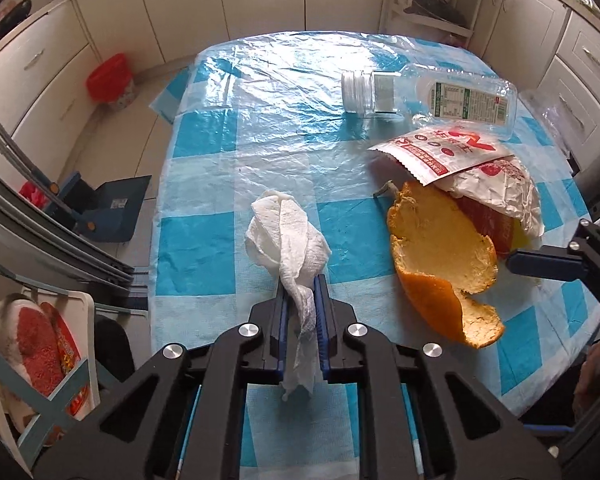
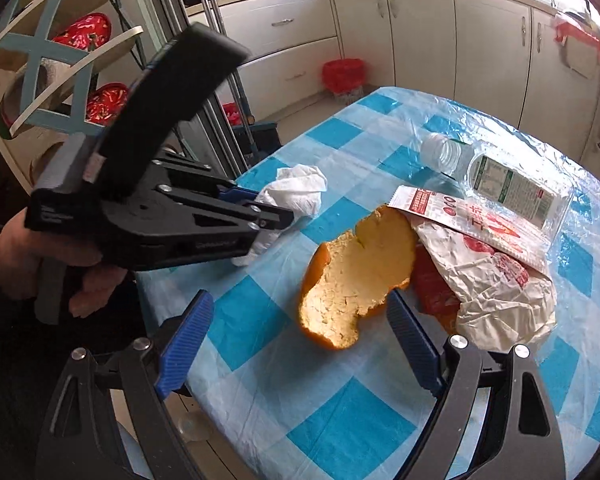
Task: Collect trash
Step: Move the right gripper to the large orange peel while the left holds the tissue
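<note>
My left gripper [image 1: 300, 284] is shut on a crumpled white paper towel [image 1: 287, 236] near the table's front edge; the towel's tail hangs between the blue pads. From the right wrist view the same gripper [image 2: 275, 216] pinches the towel [image 2: 300, 192]. A large orange peel [image 1: 440, 264] lies to its right, inner side up. My right gripper [image 2: 300, 332] stands open just in front of the peel [image 2: 360, 272], touching nothing. Behind the peel lie a crumpled white-and-red wrapper [image 2: 496, 288], a red-printed sachet [image 2: 452, 212] and a clear plastic bottle [image 2: 508, 184] on its side.
The table [image 2: 340, 420] wears a blue-and-white checked cloth under clear plastic. A red-lined bin [image 1: 111, 80] stands on the floor by the cabinets, a blue dustpan [image 1: 115, 212] nearer the table. A rack with bowls [image 2: 59, 80] stands at the left.
</note>
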A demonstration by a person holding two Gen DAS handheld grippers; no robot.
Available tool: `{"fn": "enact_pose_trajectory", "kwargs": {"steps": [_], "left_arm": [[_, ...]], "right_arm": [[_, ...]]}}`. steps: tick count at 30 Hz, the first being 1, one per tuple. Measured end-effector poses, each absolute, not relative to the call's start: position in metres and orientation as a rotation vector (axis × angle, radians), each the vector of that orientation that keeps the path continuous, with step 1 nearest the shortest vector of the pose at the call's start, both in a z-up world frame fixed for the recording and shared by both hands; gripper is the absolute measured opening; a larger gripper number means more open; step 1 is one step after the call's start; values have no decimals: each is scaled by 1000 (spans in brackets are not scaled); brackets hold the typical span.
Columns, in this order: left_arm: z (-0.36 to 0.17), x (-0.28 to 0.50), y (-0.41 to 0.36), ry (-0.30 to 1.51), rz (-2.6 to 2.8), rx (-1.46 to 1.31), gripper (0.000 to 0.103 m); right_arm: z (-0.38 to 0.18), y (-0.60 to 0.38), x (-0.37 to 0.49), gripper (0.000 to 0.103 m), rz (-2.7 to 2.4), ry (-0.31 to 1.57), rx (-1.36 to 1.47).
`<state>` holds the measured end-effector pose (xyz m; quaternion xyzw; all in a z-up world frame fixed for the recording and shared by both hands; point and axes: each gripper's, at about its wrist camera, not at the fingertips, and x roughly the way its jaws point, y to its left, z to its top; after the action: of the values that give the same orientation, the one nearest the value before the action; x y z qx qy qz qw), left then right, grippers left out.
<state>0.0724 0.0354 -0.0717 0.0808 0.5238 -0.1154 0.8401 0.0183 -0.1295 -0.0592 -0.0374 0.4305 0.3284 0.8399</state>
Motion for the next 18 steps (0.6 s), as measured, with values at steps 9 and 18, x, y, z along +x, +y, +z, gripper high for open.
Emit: {"fn": "enact_pose_trajectory", "kwargs": {"steps": [9,18], "left_arm": [[-57,71,59,1072,-232,90,11],[-57,71,57,1067,-246,92,11]], "right_arm": [[-73,-138,37,71,597,949,13],[-75,-125,42,40,592,937,-80]]}}
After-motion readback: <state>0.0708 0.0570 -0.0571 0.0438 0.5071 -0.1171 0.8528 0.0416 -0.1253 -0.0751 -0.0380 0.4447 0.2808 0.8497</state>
